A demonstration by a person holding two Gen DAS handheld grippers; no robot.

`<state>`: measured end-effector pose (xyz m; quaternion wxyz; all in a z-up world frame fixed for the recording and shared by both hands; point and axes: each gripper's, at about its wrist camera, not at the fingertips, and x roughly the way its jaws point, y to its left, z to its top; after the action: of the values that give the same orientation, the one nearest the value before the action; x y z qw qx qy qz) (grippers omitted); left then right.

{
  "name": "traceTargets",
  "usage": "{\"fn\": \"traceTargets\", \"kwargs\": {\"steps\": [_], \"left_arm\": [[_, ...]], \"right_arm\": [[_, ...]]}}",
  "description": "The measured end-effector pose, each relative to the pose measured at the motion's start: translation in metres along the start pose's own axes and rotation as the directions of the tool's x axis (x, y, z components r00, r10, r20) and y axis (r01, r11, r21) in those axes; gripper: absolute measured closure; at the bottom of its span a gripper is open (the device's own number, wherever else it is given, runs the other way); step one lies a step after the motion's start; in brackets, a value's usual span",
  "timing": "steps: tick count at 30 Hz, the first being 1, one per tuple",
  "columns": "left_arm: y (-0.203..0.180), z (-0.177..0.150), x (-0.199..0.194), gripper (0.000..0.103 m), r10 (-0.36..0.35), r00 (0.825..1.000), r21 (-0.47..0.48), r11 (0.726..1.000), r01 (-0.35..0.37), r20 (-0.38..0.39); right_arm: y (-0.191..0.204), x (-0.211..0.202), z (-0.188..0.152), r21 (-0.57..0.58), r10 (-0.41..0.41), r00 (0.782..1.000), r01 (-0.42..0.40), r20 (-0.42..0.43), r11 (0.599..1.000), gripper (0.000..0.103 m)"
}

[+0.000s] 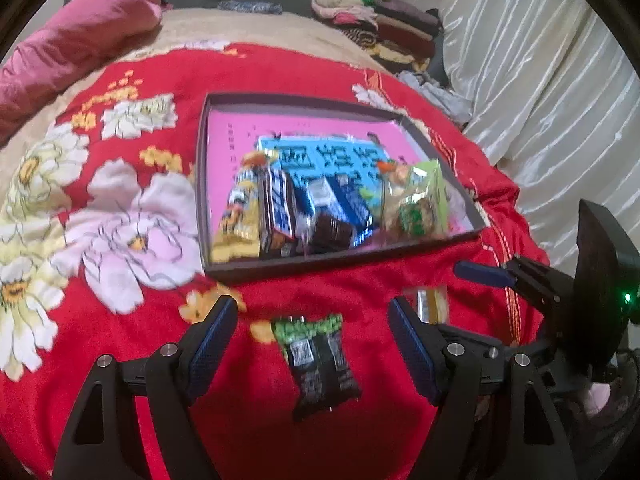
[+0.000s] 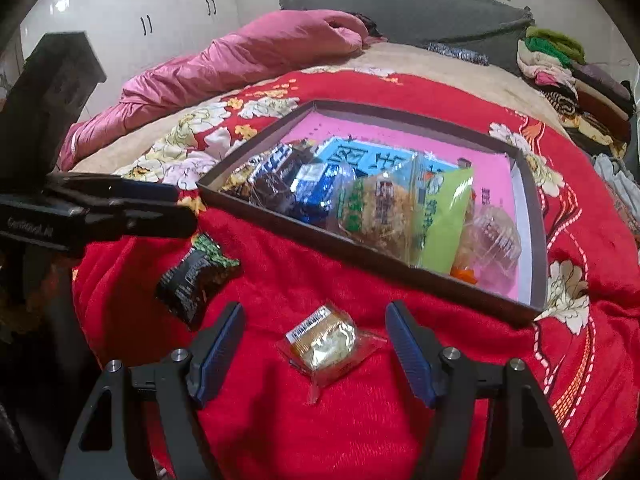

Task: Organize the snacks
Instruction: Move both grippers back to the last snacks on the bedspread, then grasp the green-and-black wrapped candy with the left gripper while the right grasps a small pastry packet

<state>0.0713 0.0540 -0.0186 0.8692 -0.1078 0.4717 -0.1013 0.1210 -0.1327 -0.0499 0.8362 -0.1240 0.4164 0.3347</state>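
Note:
A shallow dark-rimmed box (image 1: 320,269) (image 2: 360,250) with a pink floor lies on the red flowered blanket (image 1: 360,72). It holds several wrapped snacks along its near side. In front of the box lies a black snack pack with a green top (image 1: 318,364) (image 2: 196,276). My left gripper (image 1: 313,308) (image 2: 178,206) stands open over it, pads apart from the wrapper. A clear-wrapped golden pastry (image 2: 326,340) (image 1: 430,304) lies to its right. My right gripper (image 2: 315,314) is open around it without touching. In the left wrist view only one blue finger (image 1: 484,274) of that gripper shows.
A rolled pink quilt (image 2: 240,60) lies along the bed's far left. Folded clothes (image 1: 380,20) (image 2: 572,76) are stacked at the far right by a grey headboard (image 2: 400,12). A white curtain (image 1: 540,80) hangs at the right and white cupboards (image 2: 140,12) stand behind.

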Motion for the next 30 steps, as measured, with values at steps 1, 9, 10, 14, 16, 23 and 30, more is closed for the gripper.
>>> {"fn": "traceTargets", "kwargs": {"steps": [1, 9, 10, 14, 16, 23, 30], "left_arm": [[0.0, -0.003, 0.002, 0.024, 0.003, 1.0, -0.005, 1.0, -0.003, -0.012], [0.001, -0.027, 0.015, 0.024, 0.001, 0.995, -0.067, 0.998, -0.008, -0.097], [0.001, -0.03, 0.017, 0.024, 0.009, 0.995, -0.065, 0.998, -0.015, -0.102], [-0.001, -0.033, 0.021, 0.024, 0.025, 0.994, -0.063, 0.998, -0.031, -0.107], [0.0, -0.034, 0.023, 0.024, 0.03, 0.994, -0.07, 0.997, -0.038, -0.105], [-0.003, -0.036, 0.032, 0.024, 0.056, 0.994, -0.086, 0.994, -0.065, -0.096], [-0.001, -0.035, 0.041, 0.04, 0.079, 0.992, -0.101, 0.991, -0.089, -0.094]], "right_arm": [[-0.001, 0.002, -0.001, 0.003, 0.002, 1.0, -0.002, -0.01, 1.0, 0.031], [0.0, 0.018, -0.011, -0.03, -0.019, 0.997, 0.017, -0.073, 0.999, 0.031], [0.001, 0.02, -0.012, -0.039, -0.028, 0.997, 0.025, -0.074, 0.999, 0.031], [0.003, 0.025, -0.012, -0.066, -0.039, 0.996, 0.034, -0.074, 0.997, 0.031], [0.003, 0.028, -0.012, -0.081, -0.051, 0.996, 0.044, -0.077, 0.996, 0.033], [-0.008, 0.027, -0.008, -0.056, -0.054, 0.997, 0.051, -0.055, 0.997, 0.055], [-0.005, 0.034, 0.0, -0.081, -0.042, 0.999, 0.04, -0.033, 0.996, 0.063]]}}
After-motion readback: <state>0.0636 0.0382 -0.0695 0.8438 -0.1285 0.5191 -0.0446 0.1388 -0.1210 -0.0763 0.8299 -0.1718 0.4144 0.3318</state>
